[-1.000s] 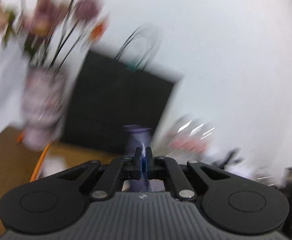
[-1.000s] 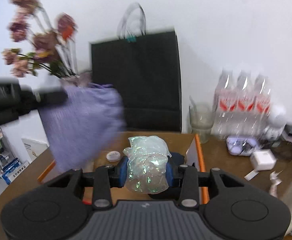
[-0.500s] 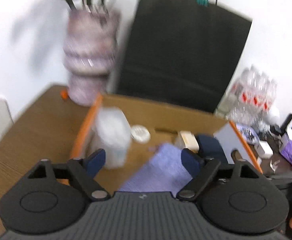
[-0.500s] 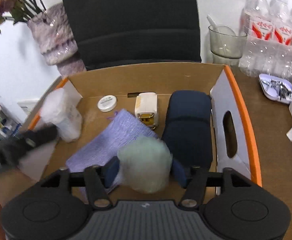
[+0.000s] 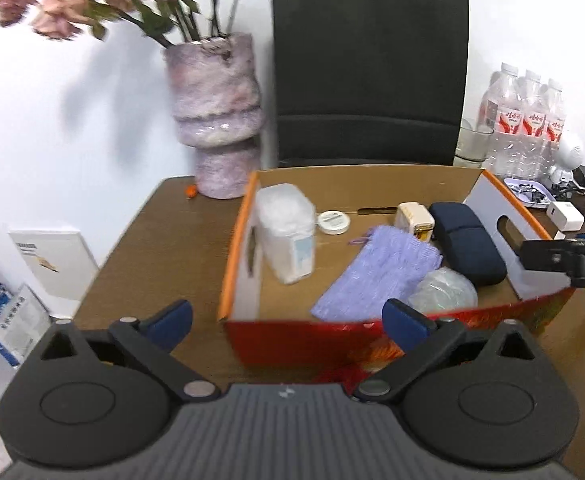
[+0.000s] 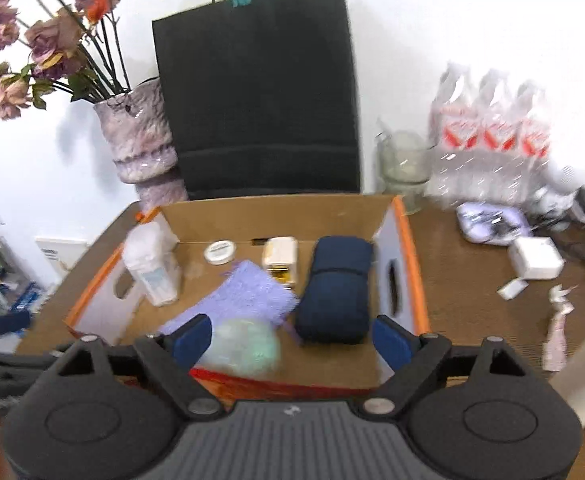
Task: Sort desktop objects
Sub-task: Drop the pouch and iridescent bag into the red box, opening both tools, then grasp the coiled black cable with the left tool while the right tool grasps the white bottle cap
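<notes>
An open cardboard box (image 5: 432, 178) with orange edges holds a purple cloth (image 5: 380, 276), a crumpled iridescent ball (image 5: 442, 296), a navy case (image 5: 466, 240), a white charger (image 5: 414, 220), a round white tin (image 5: 333, 222) and a clear cotton-swab tub (image 5: 286, 236). My left gripper (image 5: 286, 322) is open and empty, in front of the box. My right gripper (image 6: 292, 340) is open and empty over the box's near wall; the ball (image 6: 248, 346) lies just beyond its left finger, beside the cloth (image 6: 236, 300) and case (image 6: 336, 288).
A pink vase (image 5: 216, 116) of dried flowers and a black paper bag (image 5: 368, 68) stand behind the box. Water bottles (image 5: 524, 120), a glass (image 6: 404, 164), a white cube (image 6: 536, 258) and small clutter sit on the desk to the right.
Both grippers opened and drew back. The left let go of the purple cloth and the right let go of the iridescent ball; both now lie in the box.
</notes>
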The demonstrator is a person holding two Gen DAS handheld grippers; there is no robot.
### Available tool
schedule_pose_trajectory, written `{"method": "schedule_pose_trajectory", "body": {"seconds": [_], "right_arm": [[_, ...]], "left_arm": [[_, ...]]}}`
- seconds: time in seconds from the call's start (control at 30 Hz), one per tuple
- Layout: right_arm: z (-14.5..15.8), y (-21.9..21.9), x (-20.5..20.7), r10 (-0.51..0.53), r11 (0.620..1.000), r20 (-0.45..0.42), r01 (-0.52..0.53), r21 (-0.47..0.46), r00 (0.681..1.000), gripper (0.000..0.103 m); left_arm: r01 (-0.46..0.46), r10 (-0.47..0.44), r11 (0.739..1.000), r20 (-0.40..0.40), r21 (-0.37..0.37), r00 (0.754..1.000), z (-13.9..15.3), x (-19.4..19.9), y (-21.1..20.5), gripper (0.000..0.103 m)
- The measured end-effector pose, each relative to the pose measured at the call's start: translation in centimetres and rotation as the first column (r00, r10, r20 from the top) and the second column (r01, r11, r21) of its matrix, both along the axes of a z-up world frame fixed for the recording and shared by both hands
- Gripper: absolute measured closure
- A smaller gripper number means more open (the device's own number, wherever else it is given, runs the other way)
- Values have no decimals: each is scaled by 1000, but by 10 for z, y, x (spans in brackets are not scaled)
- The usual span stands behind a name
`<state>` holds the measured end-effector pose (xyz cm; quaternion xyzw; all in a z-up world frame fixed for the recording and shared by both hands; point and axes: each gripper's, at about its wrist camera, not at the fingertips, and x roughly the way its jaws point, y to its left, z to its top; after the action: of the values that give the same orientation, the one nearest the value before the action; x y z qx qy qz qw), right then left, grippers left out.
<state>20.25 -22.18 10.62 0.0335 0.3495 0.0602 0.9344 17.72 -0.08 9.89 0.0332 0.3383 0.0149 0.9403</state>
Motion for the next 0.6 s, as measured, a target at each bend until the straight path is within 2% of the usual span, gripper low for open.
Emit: {"method": "schedule_pose_trajectory", "body": {"seconds": [0.07,0.2,0.47,0.6], "right_arm": [[-3,-7,-14,-36,999,10,36,8,999,16],[-11,-14,-52,-30,997,37,28,68,999,16],[-49,9,-145,20,1000,91,-21,12,996,16],[-68,16,-189,39,999,65,-40,17,997,16]], "left_arm": [[-9,9,1000,1,-9,1000,0,-15,6,0],[-17,17,999,2,-27,1000,-7,-48,16,0],[-4,8,991,31,-130,999,-39,-134,16,0],[54,-47,992,73,-111,996,-54,-179,4,0]]}}
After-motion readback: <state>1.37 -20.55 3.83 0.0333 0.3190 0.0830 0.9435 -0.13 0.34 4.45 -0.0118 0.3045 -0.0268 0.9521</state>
